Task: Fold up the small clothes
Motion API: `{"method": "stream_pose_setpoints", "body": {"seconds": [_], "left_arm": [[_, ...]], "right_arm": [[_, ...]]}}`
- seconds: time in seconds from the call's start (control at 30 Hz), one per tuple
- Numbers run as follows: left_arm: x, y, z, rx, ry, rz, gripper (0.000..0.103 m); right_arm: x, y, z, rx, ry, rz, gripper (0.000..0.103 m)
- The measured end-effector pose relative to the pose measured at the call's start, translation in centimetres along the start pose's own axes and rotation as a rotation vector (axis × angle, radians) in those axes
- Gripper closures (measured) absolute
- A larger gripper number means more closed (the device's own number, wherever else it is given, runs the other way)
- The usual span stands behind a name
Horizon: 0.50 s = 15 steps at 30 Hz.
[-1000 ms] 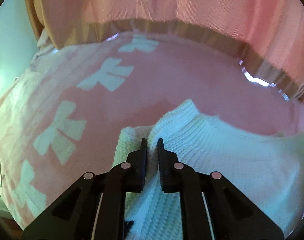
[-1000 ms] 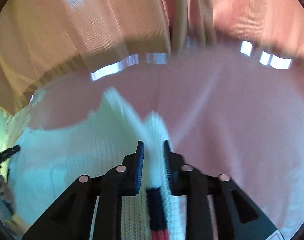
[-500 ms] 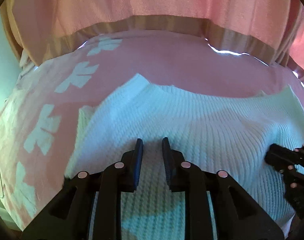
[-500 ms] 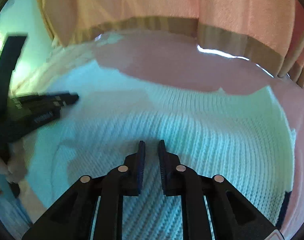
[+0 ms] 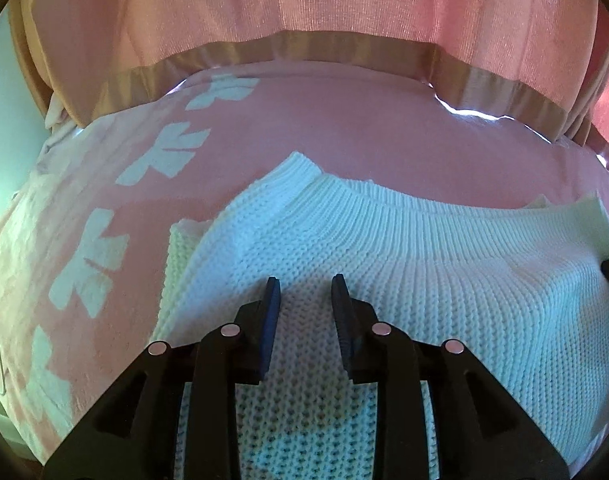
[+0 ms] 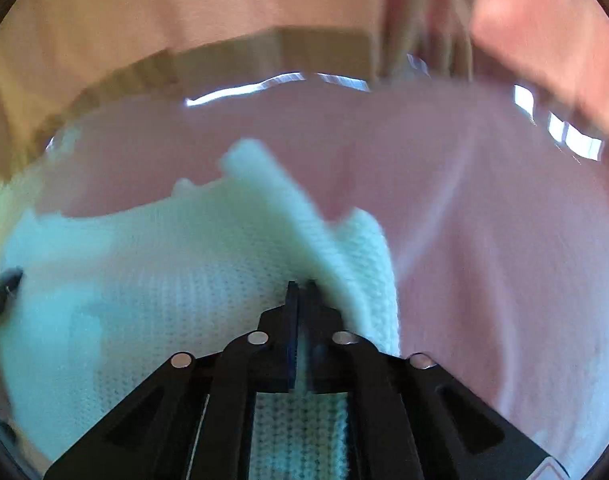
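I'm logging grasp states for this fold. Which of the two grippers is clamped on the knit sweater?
The right gripper: its jaws are nearly shut on a raised fold of the white sweater. The left gripper hovers over the sweater with jaws apart.

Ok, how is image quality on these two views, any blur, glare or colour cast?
Left wrist view: sharp, the white knit sweater shows individual stitches, with a bluish cast and the left claw throwing a shadow on it; strong fisheye bending at the curtain hem. Right wrist view: motion-blurred, the sweater's raised fold smeared, and blown-out glare strips under the curtain.
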State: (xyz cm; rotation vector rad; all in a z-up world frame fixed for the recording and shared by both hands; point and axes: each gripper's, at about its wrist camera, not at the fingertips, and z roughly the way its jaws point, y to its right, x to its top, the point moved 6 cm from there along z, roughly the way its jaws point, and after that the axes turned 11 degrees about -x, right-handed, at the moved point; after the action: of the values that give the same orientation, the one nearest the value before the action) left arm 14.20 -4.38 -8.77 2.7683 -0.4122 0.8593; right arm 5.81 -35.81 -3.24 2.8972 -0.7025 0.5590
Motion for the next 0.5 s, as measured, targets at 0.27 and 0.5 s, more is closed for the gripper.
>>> {"method": "stream_pose_setpoints", "body": {"seconds": [0.27, 0.5], "left_arm": [[0.0, 0.2, 0.0, 0.011, -0.002, 0.008, 0.075], [-0.1, 0.3, -0.7, 0.029, 0.003, 0.003, 0.061]], "right_arm": [[-0.4, 1.0, -4.0, -0.042, 0.1, 0.027, 0.069], [-1.9, 1.0, -2.5, -0.006, 0.004, 0.039, 0.064]]}}
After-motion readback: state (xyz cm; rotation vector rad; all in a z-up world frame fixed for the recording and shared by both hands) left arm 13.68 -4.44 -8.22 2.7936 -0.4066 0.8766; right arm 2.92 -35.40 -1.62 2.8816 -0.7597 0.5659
